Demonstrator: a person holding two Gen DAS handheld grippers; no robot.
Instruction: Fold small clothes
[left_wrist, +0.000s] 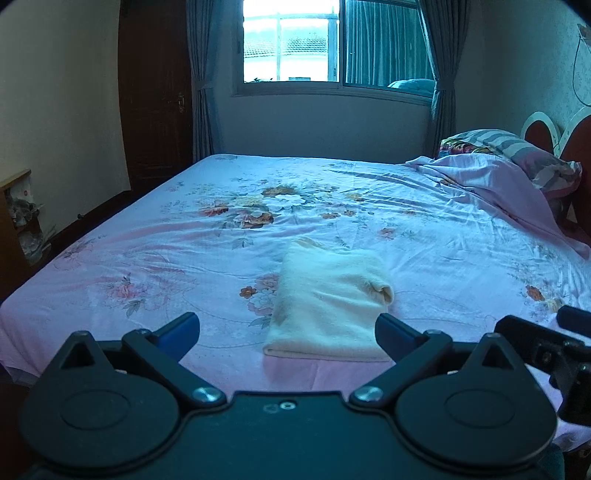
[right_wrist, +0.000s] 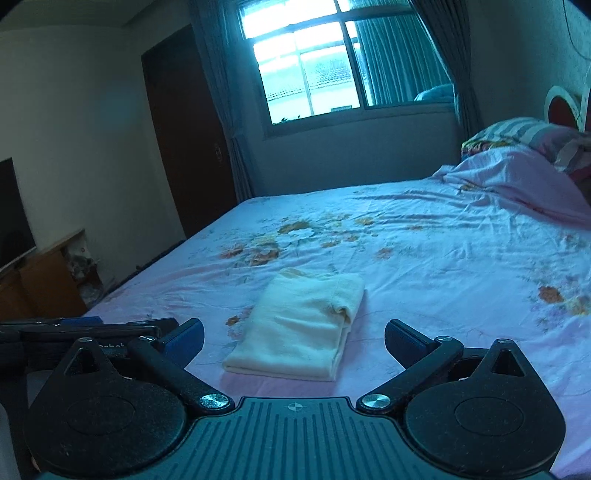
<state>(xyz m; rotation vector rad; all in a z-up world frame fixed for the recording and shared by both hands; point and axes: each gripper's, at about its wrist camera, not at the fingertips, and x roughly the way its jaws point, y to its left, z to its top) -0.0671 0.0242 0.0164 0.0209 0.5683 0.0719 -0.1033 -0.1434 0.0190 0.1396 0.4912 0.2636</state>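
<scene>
Left gripper (left_wrist: 288, 332): jaws wide, nothing between them. Right gripper (right_wrist: 294, 338): same, wide and empty. Both hang above the near edge of the bed (left_wrist: 424, 229). The folded cream garment (left_wrist: 328, 299) lies flat just ahead of both, apart from the pads. Long axis runs away from the grippers toward the window (left_wrist: 291, 40); folded bulge at its far right corner. Neither gripper clearly nearer. Fold looks complete.

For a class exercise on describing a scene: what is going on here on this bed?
A person is folding small clothes with a hand-held gripper in each hand. A cream garment lies folded in a neat rectangle on the flowered bed sheet. The left hand-held gripper and the right hand-held gripper are both open, empty and clear of the garment. A pillow and a bunched sheet lie at the head of the bed.
</scene>
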